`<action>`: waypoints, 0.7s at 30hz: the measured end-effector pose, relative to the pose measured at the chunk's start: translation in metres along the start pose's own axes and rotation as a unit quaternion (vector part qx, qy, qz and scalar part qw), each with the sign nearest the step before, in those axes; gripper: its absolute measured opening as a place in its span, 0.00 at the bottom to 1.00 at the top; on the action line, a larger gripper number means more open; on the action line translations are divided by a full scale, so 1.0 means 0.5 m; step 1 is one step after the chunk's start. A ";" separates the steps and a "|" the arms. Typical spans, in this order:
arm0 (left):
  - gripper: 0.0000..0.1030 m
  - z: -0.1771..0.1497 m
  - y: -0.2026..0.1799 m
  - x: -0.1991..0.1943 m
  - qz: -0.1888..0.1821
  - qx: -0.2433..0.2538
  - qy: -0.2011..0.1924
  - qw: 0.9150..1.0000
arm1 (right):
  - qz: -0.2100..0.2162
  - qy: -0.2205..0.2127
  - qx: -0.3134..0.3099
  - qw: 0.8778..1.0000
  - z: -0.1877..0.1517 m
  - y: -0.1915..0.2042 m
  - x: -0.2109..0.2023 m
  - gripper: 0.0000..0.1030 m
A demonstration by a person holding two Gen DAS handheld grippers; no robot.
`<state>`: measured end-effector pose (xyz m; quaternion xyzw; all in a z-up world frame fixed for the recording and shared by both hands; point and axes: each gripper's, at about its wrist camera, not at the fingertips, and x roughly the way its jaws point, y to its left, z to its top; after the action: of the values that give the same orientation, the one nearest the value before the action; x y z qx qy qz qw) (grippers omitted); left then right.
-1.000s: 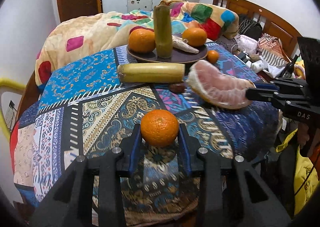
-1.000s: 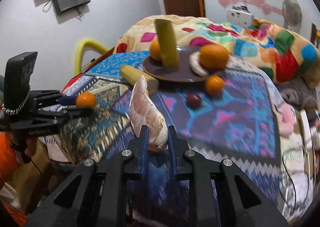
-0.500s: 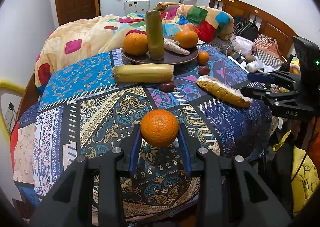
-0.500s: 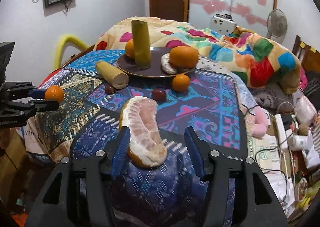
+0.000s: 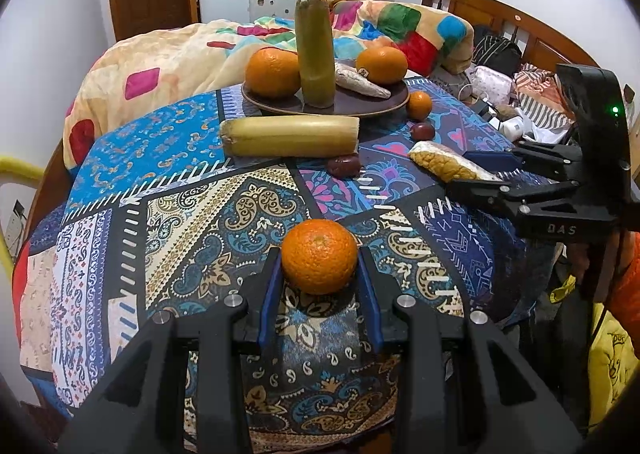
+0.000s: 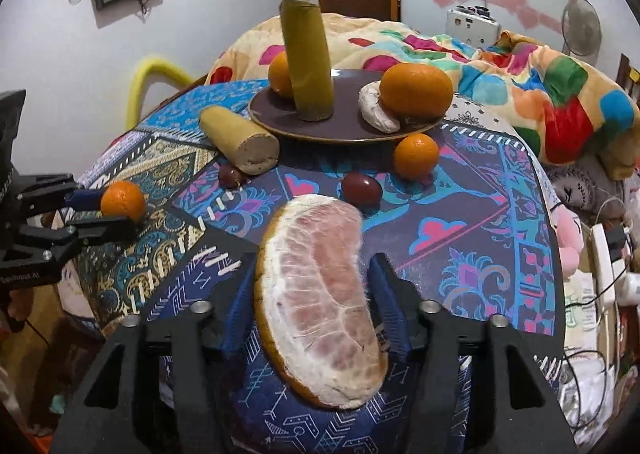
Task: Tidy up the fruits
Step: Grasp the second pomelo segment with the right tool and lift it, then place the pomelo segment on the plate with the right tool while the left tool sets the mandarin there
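My left gripper point(image 5: 319, 286) is shut on a small orange point(image 5: 319, 256) and holds it above the patterned tablecloth; it also shows in the right wrist view point(image 6: 122, 201). My right gripper point(image 6: 308, 294) is open, its fingers on either side of a peeled pomelo wedge point(image 6: 320, 294) that lies on the cloth point(image 5: 448, 166). A brown plate point(image 5: 360, 104) at the back holds two oranges point(image 5: 272, 72), an upright sugarcane piece point(image 5: 315, 54) and a pale wedge. A second sugarcane piece point(image 5: 290, 135) lies in front of the plate.
A small orange point(image 6: 416, 155) and two dark red fruits point(image 6: 361, 189) lie on the cloth near the plate. A colourful quilt point(image 6: 520, 66) lies behind the table. Cables and clutter point(image 6: 604, 254) sit off the right edge.
The right gripper has opened and let the pomelo wedge down flat on the cloth, then come in closer around it. The left gripper has kept its hold on the orange.
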<state>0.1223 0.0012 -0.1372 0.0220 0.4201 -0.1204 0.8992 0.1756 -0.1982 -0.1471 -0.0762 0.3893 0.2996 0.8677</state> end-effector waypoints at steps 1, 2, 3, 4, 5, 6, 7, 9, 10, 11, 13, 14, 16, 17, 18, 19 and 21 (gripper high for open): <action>0.35 0.003 -0.002 0.001 0.001 0.001 -0.002 1.000 | -0.003 -0.003 0.000 1.000 0.000 0.002 -0.001 0.45; 0.35 0.006 -0.003 0.001 0.002 0.002 -0.004 1.000 | -0.007 -0.006 -0.002 1.000 -0.001 0.005 -0.002 0.44; 0.35 0.010 -0.004 0.000 0.002 0.002 -0.006 1.000 | -0.012 -0.010 -0.004 1.000 -0.003 0.008 -0.004 0.44; 0.35 0.013 -0.004 0.000 0.002 0.002 -0.008 1.000 | -0.016 -0.014 -0.005 1.000 -0.003 0.011 -0.006 0.44; 0.35 0.021 -0.004 0.000 0.001 0.002 -0.011 1.000 | -0.016 -0.016 -0.004 1.000 -0.003 0.010 -0.007 0.44; 0.35 0.026 -0.003 0.001 0.001 0.002 -0.012 1.000 | -0.015 -0.017 -0.004 1.000 -0.002 0.010 -0.008 0.44; 0.35 0.036 -0.002 0.001 0.001 0.001 -0.015 1.000 | -0.015 -0.020 -0.001 1.000 -0.001 0.007 -0.012 0.43; 0.35 0.054 0.001 0.001 0.001 -0.002 -0.022 1.000 | -0.013 -0.027 0.003 1.000 0.004 0.002 -0.020 0.43; 0.35 0.065 0.004 0.001 0.002 -0.004 -0.027 1.000 | -0.012 -0.032 0.007 0.999 0.008 -0.002 -0.026 0.43; 0.35 0.076 0.007 0.001 0.003 -0.006 -0.032 0.999 | -0.010 -0.036 0.009 0.999 0.012 -0.006 -0.030 0.43; 0.35 0.098 0.013 0.002 0.007 -0.008 -0.041 0.999 | -0.009 -0.048 0.013 0.999 0.023 -0.013 -0.043 0.43; 0.35 0.114 0.016 0.005 0.007 -0.010 -0.044 0.999 | -0.009 -0.053 0.015 0.998 0.027 -0.016 -0.048 0.43; 0.35 0.140 0.022 0.013 0.008 -0.013 -0.049 0.999 | -0.011 -0.064 0.017 0.998 0.043 -0.023 -0.055 0.43; 0.35 0.153 0.022 0.019 0.010 -0.013 -0.051 0.999 | -0.013 -0.069 0.018 0.997 0.051 -0.027 -0.058 0.43; 0.35 0.164 0.023 0.025 0.012 -0.013 -0.053 0.998 | -0.014 -0.073 0.018 0.997 0.059 -0.031 -0.058 0.43; 0.35 0.175 0.024 0.032 0.012 -0.013 -0.053 0.998 | -0.015 -0.077 0.017 0.997 0.069 -0.034 -0.058 0.43; 0.35 0.196 0.030 0.051 0.009 -0.016 -0.050 0.999 | -0.020 -0.083 0.013 0.996 0.090 -0.037 -0.053 0.43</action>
<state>0.2152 -0.0033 -0.0944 0.0056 0.3764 -0.1067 0.9203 0.2011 -0.2086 -0.0991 -0.0477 0.3181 0.2829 0.9036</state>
